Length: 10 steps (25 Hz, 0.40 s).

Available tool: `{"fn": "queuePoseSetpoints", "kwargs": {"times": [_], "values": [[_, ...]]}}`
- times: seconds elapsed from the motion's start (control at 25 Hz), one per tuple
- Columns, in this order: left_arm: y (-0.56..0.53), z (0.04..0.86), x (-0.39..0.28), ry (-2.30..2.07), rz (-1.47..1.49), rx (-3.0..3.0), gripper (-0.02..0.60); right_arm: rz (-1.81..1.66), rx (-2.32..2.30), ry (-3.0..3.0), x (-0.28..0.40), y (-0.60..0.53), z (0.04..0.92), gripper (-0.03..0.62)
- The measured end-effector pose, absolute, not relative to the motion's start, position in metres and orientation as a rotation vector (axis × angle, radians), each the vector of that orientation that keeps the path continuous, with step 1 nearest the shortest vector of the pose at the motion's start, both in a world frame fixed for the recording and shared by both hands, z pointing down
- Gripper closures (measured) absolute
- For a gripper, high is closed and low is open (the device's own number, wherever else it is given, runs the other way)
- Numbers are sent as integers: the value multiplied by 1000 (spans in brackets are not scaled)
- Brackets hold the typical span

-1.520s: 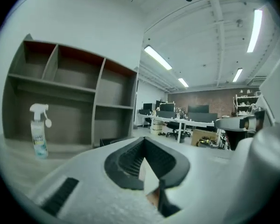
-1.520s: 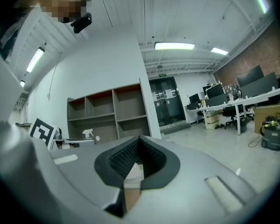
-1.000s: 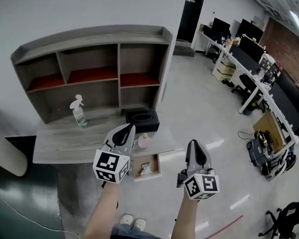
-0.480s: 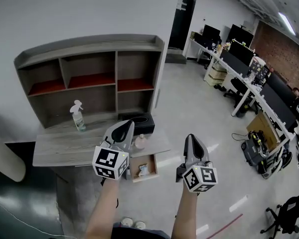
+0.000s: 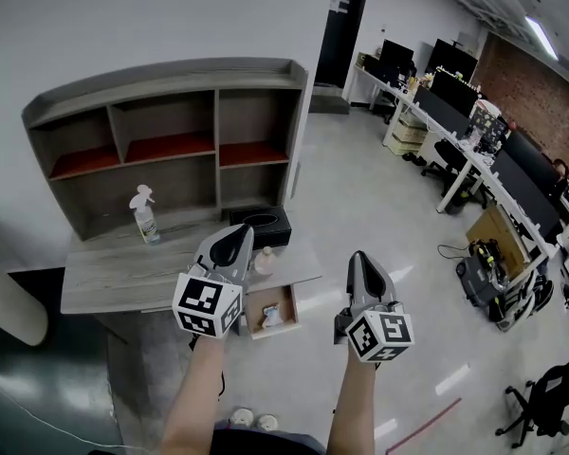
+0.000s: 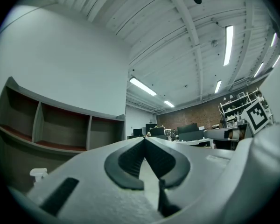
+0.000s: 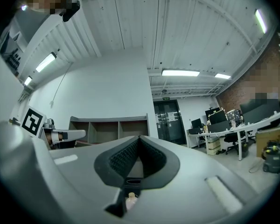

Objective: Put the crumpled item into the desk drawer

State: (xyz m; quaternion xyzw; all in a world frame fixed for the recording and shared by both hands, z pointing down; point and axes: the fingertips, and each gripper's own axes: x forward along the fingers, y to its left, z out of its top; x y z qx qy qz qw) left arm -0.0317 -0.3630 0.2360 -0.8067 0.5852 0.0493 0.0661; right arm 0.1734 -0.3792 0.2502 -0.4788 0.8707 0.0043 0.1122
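Observation:
The desk drawer [image 5: 295,308] stands pulled open under the front of the wooden desk [image 5: 123,278]. A pale crumpled item [image 5: 266,318] lies inside it. My left gripper [image 5: 239,234] is held in the air in front of the desk, above the drawer, its jaws shut with nothing between them. In the left gripper view the left gripper [image 6: 143,139] shows its tips meeting. My right gripper [image 5: 357,258] hangs to the right of the drawer over the floor, also shut and empty. The right gripper [image 7: 139,138] looks closed in its own view too.
A spray bottle [image 5: 144,214], a black tissue box [image 5: 264,225] and a small pink bottle [image 5: 263,262] stand on the desk. A shelf hutch [image 5: 171,150] rises behind them. Office desks with monitors [image 5: 474,121] and a vacuum [image 5: 484,278] are at the right.
The head view has shifted slightly, so the desk sits a little further left. Both grippers stay shut and almost unmoved in front of me.

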Motion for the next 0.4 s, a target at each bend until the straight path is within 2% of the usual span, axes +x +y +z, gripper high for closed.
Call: {"fn": "queuePoseSetpoints", "kwargs": {"times": [0.4], "values": [[-363,236,-30,1774,147,-2434,578,5,-1397,2569,175,-378,251,585]]}}
